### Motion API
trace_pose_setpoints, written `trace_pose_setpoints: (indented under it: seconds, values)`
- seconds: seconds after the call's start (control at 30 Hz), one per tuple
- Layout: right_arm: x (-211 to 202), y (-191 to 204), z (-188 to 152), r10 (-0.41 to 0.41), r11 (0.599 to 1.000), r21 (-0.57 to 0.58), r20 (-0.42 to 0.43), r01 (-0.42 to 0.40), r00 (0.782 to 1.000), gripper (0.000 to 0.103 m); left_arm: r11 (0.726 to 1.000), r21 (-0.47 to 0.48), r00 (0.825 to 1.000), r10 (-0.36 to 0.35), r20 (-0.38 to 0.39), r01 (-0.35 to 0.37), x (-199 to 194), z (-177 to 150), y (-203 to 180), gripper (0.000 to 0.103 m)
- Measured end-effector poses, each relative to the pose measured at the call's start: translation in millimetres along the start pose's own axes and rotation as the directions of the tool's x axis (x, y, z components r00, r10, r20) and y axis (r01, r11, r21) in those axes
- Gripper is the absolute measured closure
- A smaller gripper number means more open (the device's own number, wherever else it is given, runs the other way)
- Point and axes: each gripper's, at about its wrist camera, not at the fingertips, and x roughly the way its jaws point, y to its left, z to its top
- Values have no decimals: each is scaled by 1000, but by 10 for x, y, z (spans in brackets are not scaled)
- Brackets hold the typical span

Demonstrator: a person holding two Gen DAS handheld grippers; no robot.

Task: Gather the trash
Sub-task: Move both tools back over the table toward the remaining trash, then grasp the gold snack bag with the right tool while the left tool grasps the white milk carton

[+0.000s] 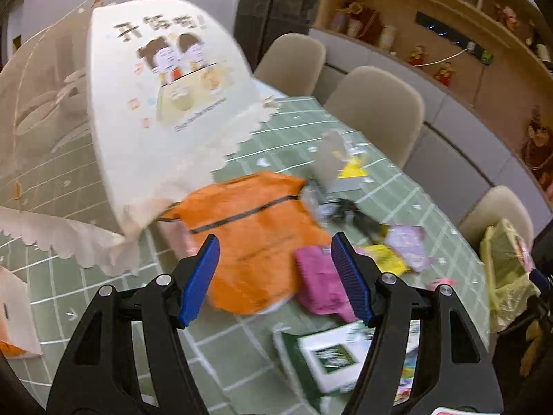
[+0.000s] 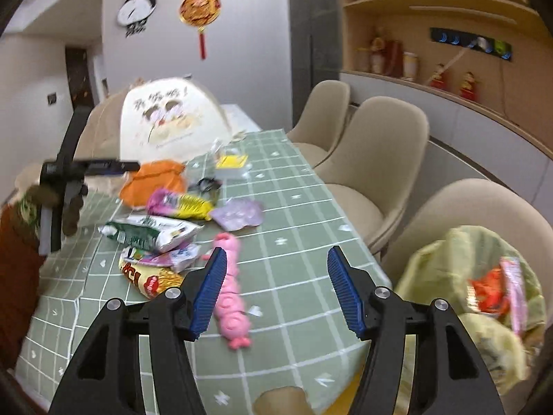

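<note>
While both tools hang over the table [image 2: 293, 214] w/ green grid cloth, neither holds anything.

Item 1 – left gripper [image 1: 276, 276]: jaws spread wide, nothing between blue pads [image 1: 198, 283]. Poised above orange bag [image 1: 255, 238] and pink wrapper [image 1: 318, 283]. Also seen from right wrist view as dark shape at table's left side [image 2: 93, 166].

Item 2 – right gripper [image 2: 276, 287]: jaws spread wide, nothing clamped. Left pad [image 2: 211, 287] overlaps pink strip wrapper [image 2: 230, 294] in view; contact can't be told.

Item 3 – trash on table, right wrist view: orange bag [image 2: 155, 183] far end; pink/yellow packet [image 2: 179, 205] just beside it; lilac wrapper [image 2: 238, 214] to the right of that; green-white snack bag [image 2: 148, 231] nearer; red/yellow noodle packet [image 2: 148, 276] nearest left edge, partly under a small white-blue wrapper [image 2: 179, 256]. Yellow-topped box [image 2: 231, 166] and black tangle [image 2: 207, 185] beyond the packets.

Item 4 – yellow trash bag [image 2: 466, 297]: off table's right edge, near closest chair [image 2: 484, 207], mouth open, red and pink wrappers [image 2: 497, 294] inside. Same bag at right edge of left wrist view [image 1: 508, 269].

Item 5 – mesh food cover [image 1: 148, 103] w/ cartoon print, lace hem: far end of table, hem touching orange bag in left wrist view.

Item 6 – misc.: three beige chairs along right side; shelf w/ figurines [image 2: 449, 79]; panda clock [image 2: 136, 8]; red-gold wall ornament [image 2: 200, 10]. Both views blurred.
</note>
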Motion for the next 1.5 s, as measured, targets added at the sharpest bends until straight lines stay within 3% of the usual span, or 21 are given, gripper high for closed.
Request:
trace_pose_setpoints:
  seconds: [0.1,0.17,0.3,0.43,0.6,0.7,0.93,1.03,1.13,1.2,1.27,1.5]
  values:
    - [252,218,-23,6,1000,-25,-45,-7,999,46,998,-66,1000,22,-8,-23,-6,20,208,39]
    - [398,427,-54,78,995,-58,-84,-83,993,46,996,-89,1000,14,-9,-15,-39,44,299,39]
    - [550,907,-91,192,960,-182,-130,-214,973,46,999,-49,1000,-21,-3,21,-123,64,240,39]
    - [744,1199,-164,174,937,-272,-182,-220,968,46,995,-7,995,-100,-29,100,-134,32,50,39]
    - [818,1188,-334,181,933,-264,-245,-245,952,47,992,26,991,-118,-66,120,-47,-47,-156,39]
    - [663,1113,-429,192,932,-255,-253,-256,948,57,988,49,985,-144,-99,149,9,-121,-289,39]
    - [157,946,-754,234,931,-209,-285,-298,930,59,979,170,986,-90,-142,113,144,-376,-642,39]
    - [-6,840,-790,297,926,-149,-276,-346,914,59,976,176,977,-95,-189,129,216,-504,-719,39]
    - [-126,762,-761,393,897,-108,-248,-429,885,59,970,175,965,-125,-229,167,202,-633,-775,39]
    - [-145,786,-711,390,893,-135,-244,-430,888,58,964,187,958,-142,-248,191,121,-728,-809,39]
    - [-106,863,-635,363,895,-176,-251,-411,897,58,958,201,958,-153,-242,204,14,-788,-822,39]
    - [302,1121,-532,303,891,-228,-347,-393,888,58,957,220,976,-160,-150,190,-356,-771,-694,39]
